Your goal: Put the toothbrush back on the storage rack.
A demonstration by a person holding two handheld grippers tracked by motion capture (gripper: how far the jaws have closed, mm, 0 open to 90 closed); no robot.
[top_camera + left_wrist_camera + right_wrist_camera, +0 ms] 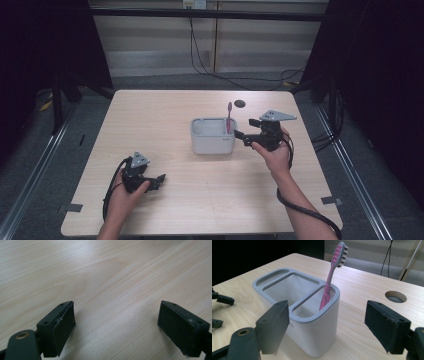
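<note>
Left gripper is resting low at the lower left of the high view, jaws spread wide over bare table, holding nothing. Right gripper is hovering at centre right, jaws apart and empty, just beside the white toothbrush holder. Pink toothbrush is standing tilted in the holder's end slot, bristles up. Round hole is sitting beyond.

Risk, as a judgement: a jaw nudging the holder's wall could tip it or knock the leaning brush out.

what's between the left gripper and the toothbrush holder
Bare tabletop: in the high view nothing lies between the left gripper and the holder, and the left gripper view has plain wood ahead of its open jaws.
</note>
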